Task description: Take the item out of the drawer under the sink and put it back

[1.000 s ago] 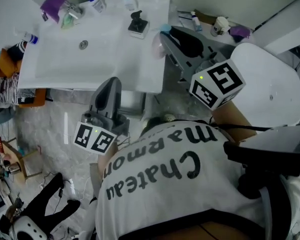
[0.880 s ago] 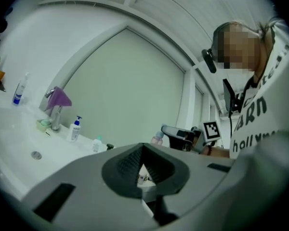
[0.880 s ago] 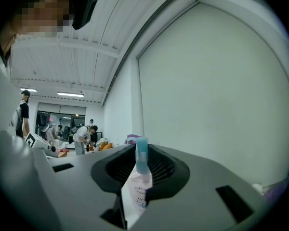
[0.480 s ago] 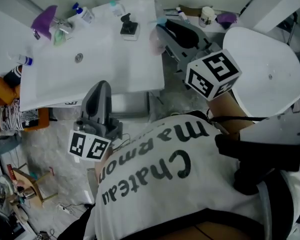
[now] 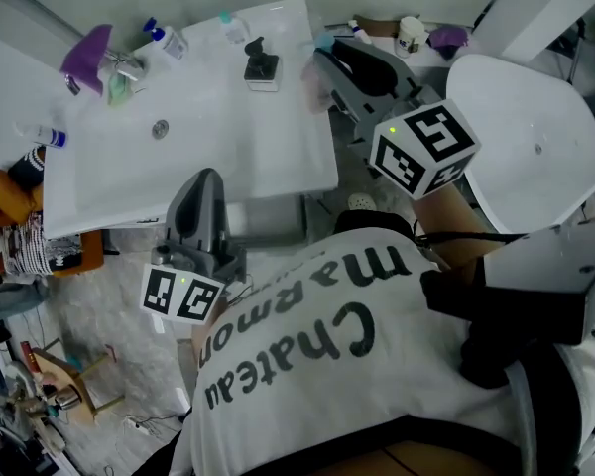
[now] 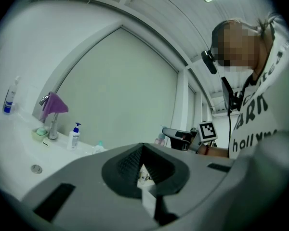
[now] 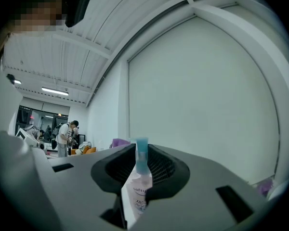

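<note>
My right gripper (image 5: 329,59) is raised beside the right edge of the white sink (image 5: 178,157). It is shut on a small pale bottle with a blue cap (image 7: 138,184), which stands upright between the jaws. In the head view only the cap end of the bottle (image 5: 320,46) shows past the jaws. The left gripper (image 5: 203,180) hangs in front of the sink's front edge, shut with nothing in it (image 6: 143,171). A grey drawer front (image 5: 263,216) shows under the sink, behind the left gripper. The person's white printed shirt hides the lower part of the head view.
On the sink top stand a black soap dispenser (image 5: 261,65), a blue-pump bottle (image 5: 165,36) and a tap draped with a purple cloth (image 5: 87,50). A white rounded toilet lid (image 5: 535,147) lies at the right. Clutter and a small wooden stool (image 5: 64,380) are on the floor at the left.
The head view has swung slightly. Both grippers stay almost where they were, and the right one keeps its hold on the bottle.
</note>
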The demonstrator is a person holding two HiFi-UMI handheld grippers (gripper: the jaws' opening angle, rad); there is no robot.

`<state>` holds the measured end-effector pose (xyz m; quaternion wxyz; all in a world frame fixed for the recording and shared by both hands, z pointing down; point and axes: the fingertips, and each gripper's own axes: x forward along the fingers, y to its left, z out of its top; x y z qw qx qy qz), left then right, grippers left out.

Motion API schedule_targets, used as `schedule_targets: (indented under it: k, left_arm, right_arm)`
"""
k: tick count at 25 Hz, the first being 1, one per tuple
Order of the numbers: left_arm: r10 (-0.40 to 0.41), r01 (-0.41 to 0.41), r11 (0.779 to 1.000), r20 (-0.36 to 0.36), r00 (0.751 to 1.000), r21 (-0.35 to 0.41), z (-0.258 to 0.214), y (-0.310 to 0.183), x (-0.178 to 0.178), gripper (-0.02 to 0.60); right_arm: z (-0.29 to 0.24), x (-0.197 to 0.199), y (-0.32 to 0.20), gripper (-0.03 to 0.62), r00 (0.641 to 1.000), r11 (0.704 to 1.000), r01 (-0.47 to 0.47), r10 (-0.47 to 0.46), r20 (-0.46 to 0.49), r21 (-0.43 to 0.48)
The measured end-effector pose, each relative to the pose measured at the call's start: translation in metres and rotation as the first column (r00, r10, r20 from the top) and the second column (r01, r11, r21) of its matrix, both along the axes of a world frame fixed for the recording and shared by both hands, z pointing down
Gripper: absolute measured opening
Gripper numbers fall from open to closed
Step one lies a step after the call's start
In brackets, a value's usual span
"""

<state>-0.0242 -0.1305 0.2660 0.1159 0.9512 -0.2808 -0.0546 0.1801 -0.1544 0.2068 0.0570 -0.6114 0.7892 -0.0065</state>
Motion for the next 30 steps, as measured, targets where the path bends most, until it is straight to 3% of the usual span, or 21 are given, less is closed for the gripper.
schedule_targets:
  k: [5, 12, 18, 25, 30]
  left_arm:
    - [-0.055, 0.055, 0.998, 0.017, 0.998, -0.021, 0.015, -0.043, 0.024, 0.008]
    - [-0.121, 0.121, 0.992, 0.000, 0.993, -0.037, 0.001, -0.067, 0.043, 0.008]
    - [-0.205, 0.206, 0.976, 0.011, 0.979, -0.073, 0.022, -0.102, 0.083, 0.008]
    - [-0.275, 0.277, 0.953, 0.031, 0.961, -0.126, 0.007, -0.102, 0.084, 0.008]
    - [-0.343, 0.350, 0.930, 0.084, 0.936, -0.108, 0.029, -0.107, 0.092, 0.008]
  right_arm:
    - [0.016, 0.025, -0.056, 0.083, 0.999, 0.999, 0.050, -0.050, 0.010, -0.015]
    - [0.005, 0.036, -0.090, 0.083, 0.991, 0.991, 0.129, -0.130, -0.013, -0.035]
    - [0.031, 0.067, -0.150, 0.083, 0.974, 0.972, 0.225, -0.225, 0.003, -0.067]
    - [0.012, 0.070, -0.180, 0.083, 0.962, 0.959, 0.272, -0.272, 0.017, -0.079]
    - [0.040, 0.077, -0.210, 0.083, 0.943, 0.941, 0.332, -0.331, 0.032, -0.058]
